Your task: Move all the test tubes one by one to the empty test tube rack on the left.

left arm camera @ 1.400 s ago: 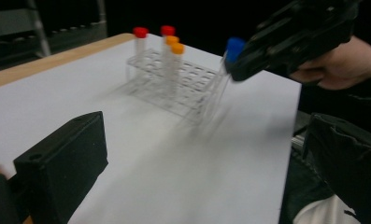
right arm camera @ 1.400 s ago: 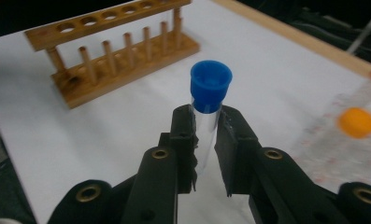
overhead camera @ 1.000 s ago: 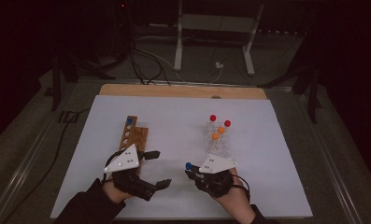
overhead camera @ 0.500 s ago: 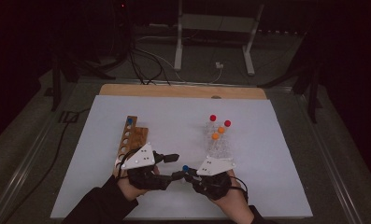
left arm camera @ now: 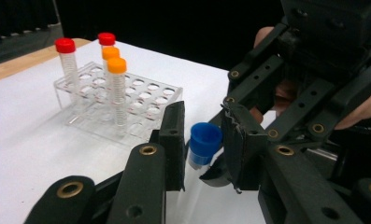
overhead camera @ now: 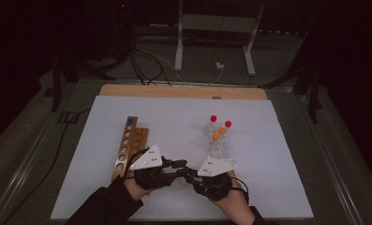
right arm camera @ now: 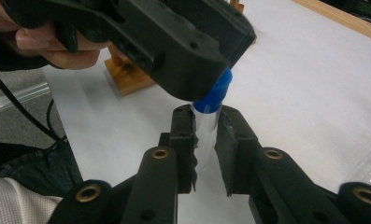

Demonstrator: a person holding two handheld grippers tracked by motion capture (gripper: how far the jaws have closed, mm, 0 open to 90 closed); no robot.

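A clear tube (right arm camera: 204,128) with a blue cap (left arm camera: 205,138) is clamped between the pads of my right gripper (right arm camera: 205,119), which is shut on its body. My left gripper (left arm camera: 204,122) has come in from the left, and its jaws have just been closing on the blue cap, which sits between the pads. In the high view the left gripper (overhead camera: 182,168) and the right gripper (overhead camera: 190,173) meet tip to tip near the table's front edge. The person's hands hide the tube there.
A clear plastic rack (overhead camera: 219,146) stands behind the grippers, holding two red-capped tubes (overhead camera: 213,118) and two orange-capped tubes (overhead camera: 216,137). A wooden rack (overhead camera: 125,149) with a row of holes lies at the left, a blue cap (overhead camera: 130,122) at its far end. White mat (overhead camera: 277,178) covers the table.
My left hand has slid right until its jaws meet the right gripper's tip. The left jaws, wide apart before, have closed in around the blue cap. The right hand has stayed put.
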